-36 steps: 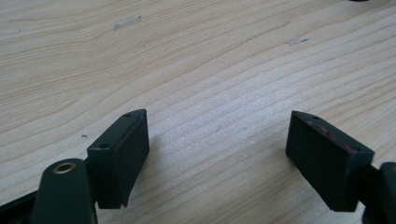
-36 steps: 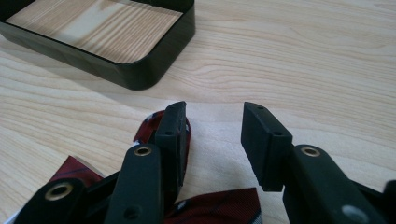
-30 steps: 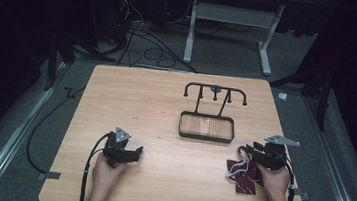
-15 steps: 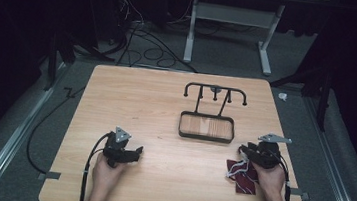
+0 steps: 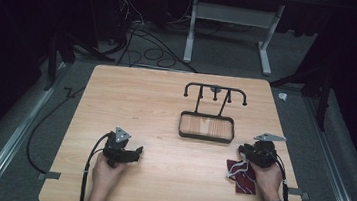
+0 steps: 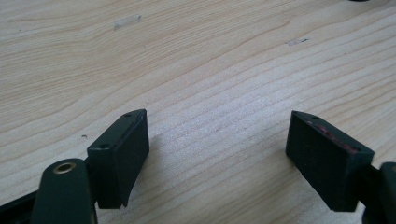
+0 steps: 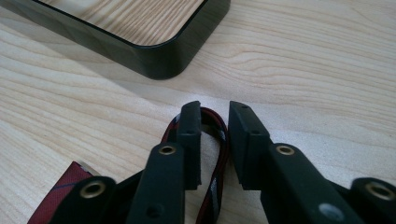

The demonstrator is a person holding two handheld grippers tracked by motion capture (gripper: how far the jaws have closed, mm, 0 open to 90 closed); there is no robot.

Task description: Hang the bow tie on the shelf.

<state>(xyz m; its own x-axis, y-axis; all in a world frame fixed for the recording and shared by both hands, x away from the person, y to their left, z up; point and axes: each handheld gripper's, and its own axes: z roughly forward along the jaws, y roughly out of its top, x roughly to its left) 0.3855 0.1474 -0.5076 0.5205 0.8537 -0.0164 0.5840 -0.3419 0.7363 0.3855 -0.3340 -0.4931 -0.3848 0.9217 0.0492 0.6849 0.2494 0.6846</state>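
A dark red striped cloth piece (image 5: 243,176) with a thin strap lies near the table's front right edge. My right gripper (image 5: 242,149) is at its far end. In the right gripper view the jaws (image 7: 215,112) stand almost together, with a loop of the red strap (image 7: 220,140) pinched between them. More of the red cloth (image 7: 60,191) shows at the lower left. My left gripper (image 5: 137,151) rests low over bare wood at the front left. Its jaws (image 6: 217,135) are wide apart with nothing between them.
A black stand with a shallow wood-bottomed tray (image 5: 206,136) and a hooked bar (image 5: 216,88) sits right of the table's centre. Its tray corner (image 7: 159,63) lies just beyond my right jaws. Cables trail from both grippers. The wooden table (image 5: 156,103) ends close behind both hands.
My right gripper has slid a little to the left, over the end of the red cloth. The left gripper has stayed where it was.
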